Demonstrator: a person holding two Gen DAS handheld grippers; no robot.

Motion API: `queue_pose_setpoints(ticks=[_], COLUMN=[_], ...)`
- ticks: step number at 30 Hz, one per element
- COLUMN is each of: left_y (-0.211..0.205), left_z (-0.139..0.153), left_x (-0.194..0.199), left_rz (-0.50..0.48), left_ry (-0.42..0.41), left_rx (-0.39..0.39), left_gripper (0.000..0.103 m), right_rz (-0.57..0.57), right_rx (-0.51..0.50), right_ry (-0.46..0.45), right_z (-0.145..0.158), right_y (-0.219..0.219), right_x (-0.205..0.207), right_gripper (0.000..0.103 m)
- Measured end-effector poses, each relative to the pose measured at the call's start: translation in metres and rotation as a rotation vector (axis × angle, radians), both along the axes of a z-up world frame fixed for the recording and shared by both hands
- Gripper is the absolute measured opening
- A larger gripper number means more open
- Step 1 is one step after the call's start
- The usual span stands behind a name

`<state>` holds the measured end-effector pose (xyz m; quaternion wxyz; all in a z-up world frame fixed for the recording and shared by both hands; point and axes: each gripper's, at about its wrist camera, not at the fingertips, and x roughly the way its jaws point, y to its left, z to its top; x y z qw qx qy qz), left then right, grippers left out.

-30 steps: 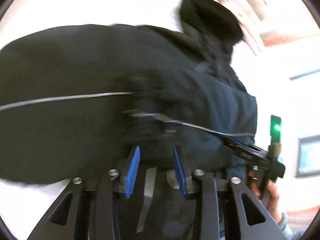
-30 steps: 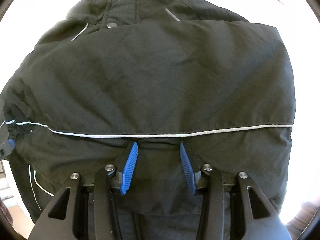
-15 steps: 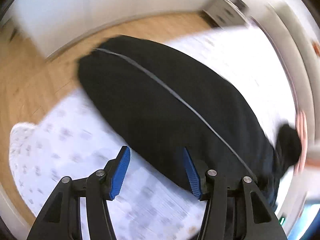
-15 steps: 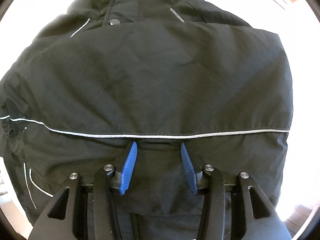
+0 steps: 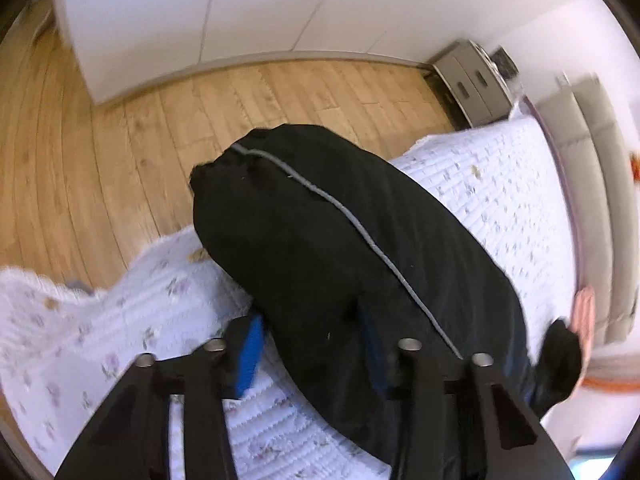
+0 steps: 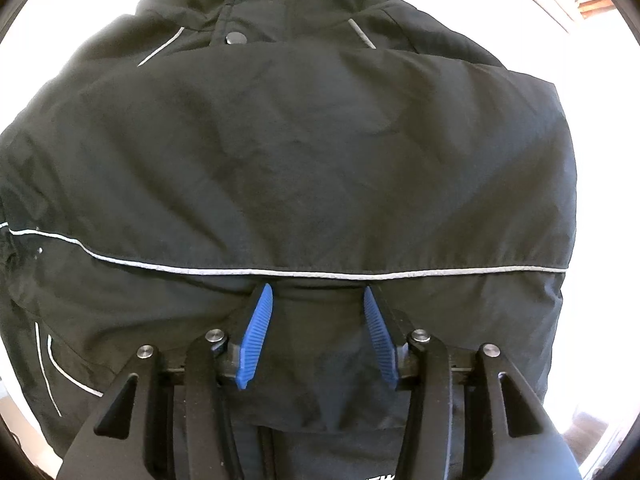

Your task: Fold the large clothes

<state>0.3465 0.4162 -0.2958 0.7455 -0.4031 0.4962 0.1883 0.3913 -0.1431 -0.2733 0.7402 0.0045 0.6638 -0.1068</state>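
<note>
My left claw [image 5: 308,356] is closing around the black padded jacket [image 5: 340,240] on the bed [image 5: 120,320]; right claw [image 6: 316,332] hovers half-open, empty. It's bulky, soft, slippery: I'd pinch the hem.

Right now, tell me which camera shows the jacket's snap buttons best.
The right wrist view: two snap buttons sit plainly on the jacket front. The left wrist view shows only its black bulk and grey piping, no buttons.
</note>
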Motion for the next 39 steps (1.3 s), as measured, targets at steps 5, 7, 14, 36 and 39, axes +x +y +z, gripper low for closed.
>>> queue_pose_setpoints(ticks=[5, 7, 14, 36, 39], left_y=[-0.019, -0.033, -0.121, -0.472, -0.498], left_z=[0.032, 0.054, 0.131, 0.124, 0.085], left_x=[0.01, 0.014, 0.025, -0.018, -0.019], left_rz=[-0.078, -0.117, -0.328, -1.17, -1.274], left_ry=[-0.007, -0.033, -0.165, -0.363, -0.268], left_rx=[0.144, 0.219, 0.405, 0.701, 0.707], left_gripper=[0.02, 0.019, 0.016, 0.015, 0.031], right_rz=[-0.004, -0.003, -0.001, -0.053, -0.067], right_rx=[0.004, 0.004, 0.027, 0.256, 0.306], right_ry=[-0.02, -0.023, -0.035, -0.091, -0.112], right_z=[0.001, 0.001, 0.005, 0.021, 0.03], right_y=[0.002, 0.003, -0.007, -0.065, -0.082], right_x=[-0.003, -0.004, -0.009, -0.024, -0.03], right_gripper=[0.052, 0.052, 0.053, 0.054, 0.054])
